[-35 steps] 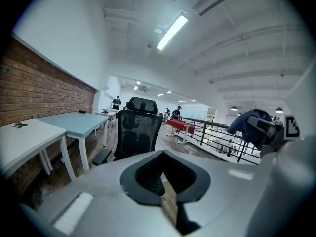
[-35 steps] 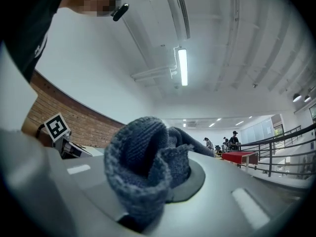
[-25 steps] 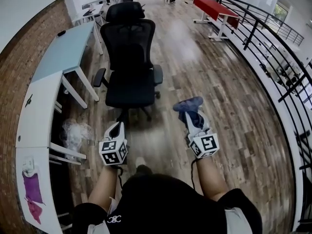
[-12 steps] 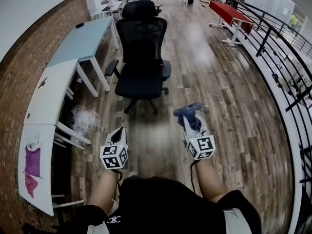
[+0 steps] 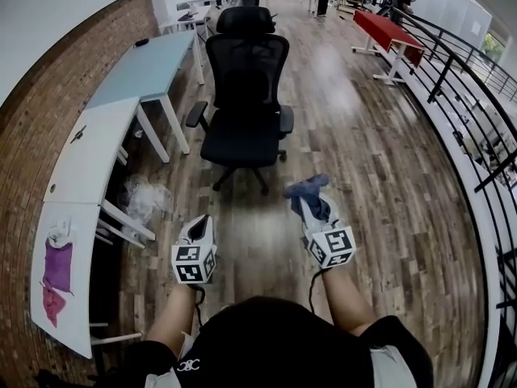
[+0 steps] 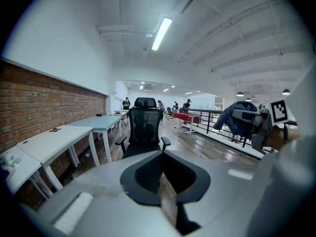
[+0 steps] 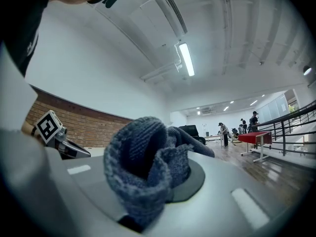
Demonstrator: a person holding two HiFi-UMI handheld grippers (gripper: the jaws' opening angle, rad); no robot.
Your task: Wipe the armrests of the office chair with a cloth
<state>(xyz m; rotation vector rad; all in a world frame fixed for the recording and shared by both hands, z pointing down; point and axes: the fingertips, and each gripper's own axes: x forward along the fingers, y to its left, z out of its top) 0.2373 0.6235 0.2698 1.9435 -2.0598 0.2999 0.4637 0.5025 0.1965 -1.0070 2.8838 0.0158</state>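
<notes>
Two armrests (image 5: 196, 116) flank the black office chair (image 5: 245, 71), which stands well ahead and is too small for surface detail. The blue cloth (image 5: 307, 187) bunches over the right gripper (image 5: 305, 199), whose jaws pinch it and are hidden beneath. The left gripper (image 5: 201, 221) is empty, jaws pressed together. Wood plank floor (image 5: 363, 168); white desks (image 5: 89, 148) along a brick wall (image 5: 36, 111) at left, black railing (image 5: 456, 95) at right.

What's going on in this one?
A person faces a black office chair, a claw in each hand. The right claw is clamped on a bunched blue cloth; the left claw is shut with nothing in it. The chair sits well ahead of both, so neither claw touches an armrest.
</notes>
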